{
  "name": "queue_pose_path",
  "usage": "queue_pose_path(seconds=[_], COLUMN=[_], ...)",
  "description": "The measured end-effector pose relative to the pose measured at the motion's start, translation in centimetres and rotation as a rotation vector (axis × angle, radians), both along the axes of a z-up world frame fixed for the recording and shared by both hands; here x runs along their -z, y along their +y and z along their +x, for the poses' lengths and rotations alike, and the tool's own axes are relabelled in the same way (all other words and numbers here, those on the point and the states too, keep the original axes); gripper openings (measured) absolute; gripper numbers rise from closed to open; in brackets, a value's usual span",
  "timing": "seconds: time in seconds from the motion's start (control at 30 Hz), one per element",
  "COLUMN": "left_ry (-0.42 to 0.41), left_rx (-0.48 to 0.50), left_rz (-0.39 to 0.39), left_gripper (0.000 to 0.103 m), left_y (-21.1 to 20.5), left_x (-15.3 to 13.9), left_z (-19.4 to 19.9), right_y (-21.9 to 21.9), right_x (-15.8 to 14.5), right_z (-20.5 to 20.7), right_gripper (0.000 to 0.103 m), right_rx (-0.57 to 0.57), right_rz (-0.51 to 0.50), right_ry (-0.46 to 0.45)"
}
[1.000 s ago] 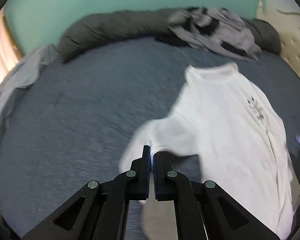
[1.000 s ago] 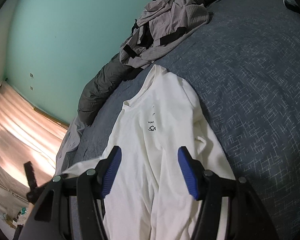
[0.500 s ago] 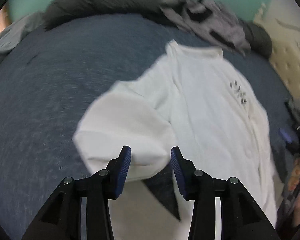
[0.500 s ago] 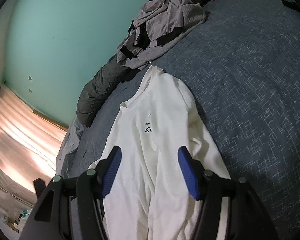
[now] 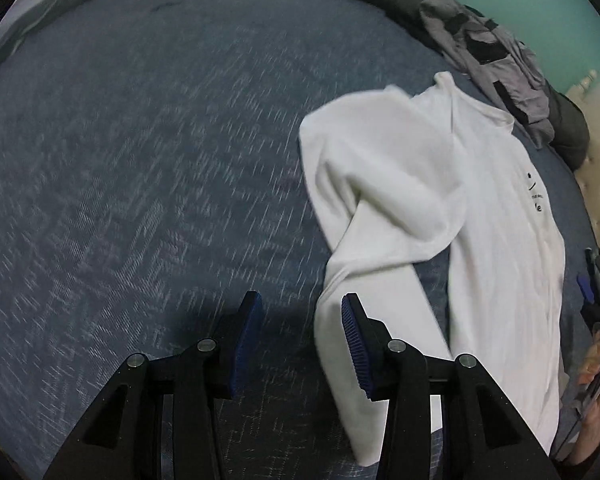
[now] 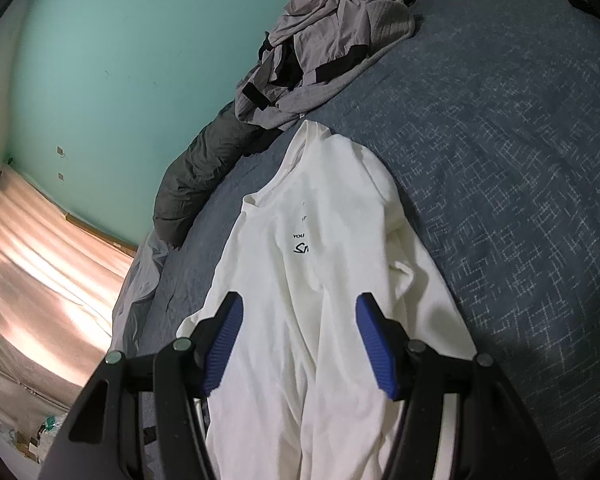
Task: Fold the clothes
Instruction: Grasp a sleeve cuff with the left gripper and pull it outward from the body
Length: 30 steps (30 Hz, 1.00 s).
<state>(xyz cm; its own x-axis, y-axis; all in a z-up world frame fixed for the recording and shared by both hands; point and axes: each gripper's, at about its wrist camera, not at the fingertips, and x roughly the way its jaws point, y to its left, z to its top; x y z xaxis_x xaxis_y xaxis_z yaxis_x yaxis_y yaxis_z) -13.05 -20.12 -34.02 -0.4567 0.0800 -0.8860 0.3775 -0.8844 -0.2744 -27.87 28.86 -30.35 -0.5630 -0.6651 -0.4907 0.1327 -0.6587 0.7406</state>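
White long-sleeved shirt [image 5: 496,216] lies face up on the dark blue bed cover [image 5: 140,184], its small black print visible on the chest. One sleeve [image 5: 384,184] is folded back over itself and runs down beside the body of the shirt, ending near the bottom of the left wrist view.

Left gripper [image 5: 302,336] hovers over the bed with its jaws wide apart and nothing between them; its blue pads [image 5: 246,336] frame bare cover, and the sleeve lies just beside the right-hand pad.

Right gripper [image 6: 300,340] hangs above the lower body of the shirt, jaws likewise spread wide and empty, with white fabric showing between the blue pads [image 6: 224,340].

Beyond the shirt's collar, a crumpled grey garment with black trim [image 6: 324,52] is heaped against a dark rolled duvet [image 6: 196,184] along the far edge of the bed. A teal wall [image 6: 120,60] stands behind, and a pale curtain [image 6: 32,272] shows at the left of the right wrist view.
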Motion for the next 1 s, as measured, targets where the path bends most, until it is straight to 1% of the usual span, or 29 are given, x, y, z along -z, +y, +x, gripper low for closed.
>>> queue_pose_path(seconds=[0.1, 0.13, 0.17, 0.2, 0.23, 0.27, 0.33, 0.37, 0.47, 0.83, 1.0], left_ry=[0.002, 0.004, 0.004, -0.001, -0.007, -0.015, -0.018, -0.017, -0.012, 0.000, -0.043], left_rx=[0.004, 0.014, 0.026, 0.037, 0.047, 0.057, 0.071, 0.076, 0.084, 0.067, 0.074], left_rz=[0.031, 0.033, 0.030, 0.024, 0.016, 0.006, -0.014, -0.037, -0.125, -0.471, -0.576], left_gripper=[0.044, 0.041, 0.028, 0.011, 0.005, 0.003, 0.003, 0.003, 0.003, 0.002, 0.002], left_y=[0.3, 0.6, 0.9, 1.3, 1.6, 1.9, 2.2, 2.3, 1.8, -4.4, -5.2], left_x=[0.9, 0.9, 1.0, 1.0, 1.0, 1.1, 0.9, 0.5, -1.3, -9.8, -10.1], left_z=[0.1, 0.0, -0.2, -0.4, -0.5, -0.6, -0.9, -1.0, -1.2, -3.2, -4.1], right_y=[-0.1, -0.1, -0.1, -0.1, -0.1, -0.1, 0.0, 0.0, 0.1, 0.0, 0.0], right_x=[0.1, 0.1, 0.1, 0.2, 0.2, 0.2, 0.2, 0.2, 0.2, 0.1, 0.3], right_z=[0.0, 0.0, 0.0, 0.0, 0.0, 0.0, 0.0, 0.0, 0.0, 0.0, -0.1], right_gripper=[0.060, 0.060, 0.060, 0.060, 0.060, 0.060, 0.060, 0.060, 0.060, 0.060, 0.060], right_rx=[-0.001, -0.001, 0.000, 0.000, 0.000, 0.000, 0.000, 0.000, 0.003, 0.006, 0.011], right_rz=[0.001, 0.002, 0.002, 0.003, 0.003, 0.003, 0.002, 0.002, 0.000, 0.000, 0.002], right_ry=[-0.003, -0.004, -0.005, -0.007, -0.008, -0.009, -0.009, -0.010, -0.009, -0.007, -0.013])
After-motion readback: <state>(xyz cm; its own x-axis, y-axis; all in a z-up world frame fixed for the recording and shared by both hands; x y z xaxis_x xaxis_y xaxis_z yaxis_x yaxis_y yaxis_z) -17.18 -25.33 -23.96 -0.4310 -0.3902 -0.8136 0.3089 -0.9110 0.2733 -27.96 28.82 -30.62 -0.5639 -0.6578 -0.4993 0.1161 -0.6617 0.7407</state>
